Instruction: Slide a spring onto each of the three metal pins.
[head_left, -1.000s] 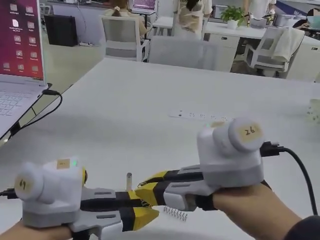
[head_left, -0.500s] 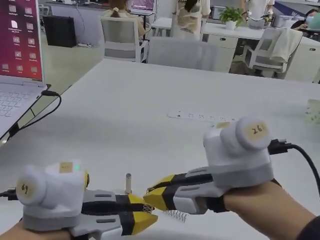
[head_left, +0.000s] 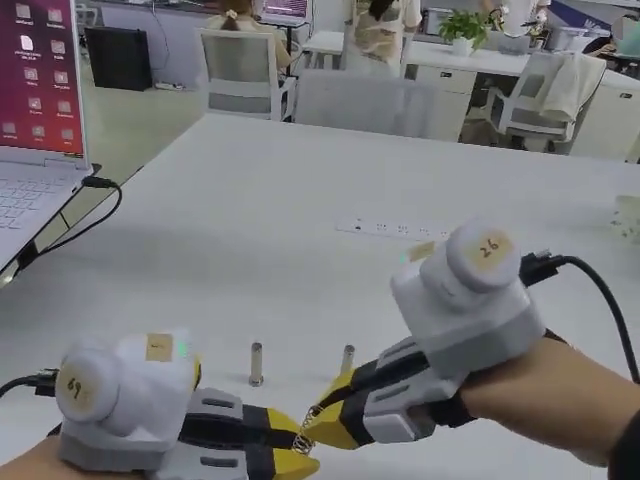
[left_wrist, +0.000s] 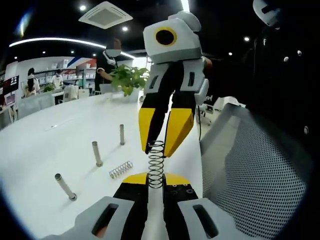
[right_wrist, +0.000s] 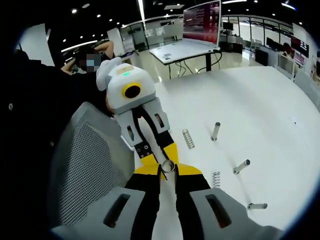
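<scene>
**Asker:** What has changed in the last second?

**Me:** A second ago, in the head view, my grippers' yellow jaw tips overlapped low over the near edge of the table (head_left: 300, 200). Now they meet tip to tip. A spring (left_wrist: 156, 162) bridges them, seemingly lifted off the table.

**Asker:** Which gripper has hold of it?

**Me:** Both. My left gripper (left_wrist: 155, 180) is almost closed, pinching one end of the spring. My right gripper (left_wrist: 159, 144) has its jaws drawn in to a narrow gap on the other end, and the open ring of that end faces the right gripper view.

**Asker:** Where are the pins?

**Me:** The three metal pins (left_wrist: 96, 153) stand upright in a rough row near the table's near edge, all bare. In the head view a second pin has come into sight just beside my right gripper. Two loose springs (right_wrist: 188, 138) lie flat on the table close to the pins.

**Asker:** What does that mean for the task?

**Me:** I judge this a hand-over, to square the spring up before threading it. No pin carries a spring yet, so all three remain to do.
</scene>
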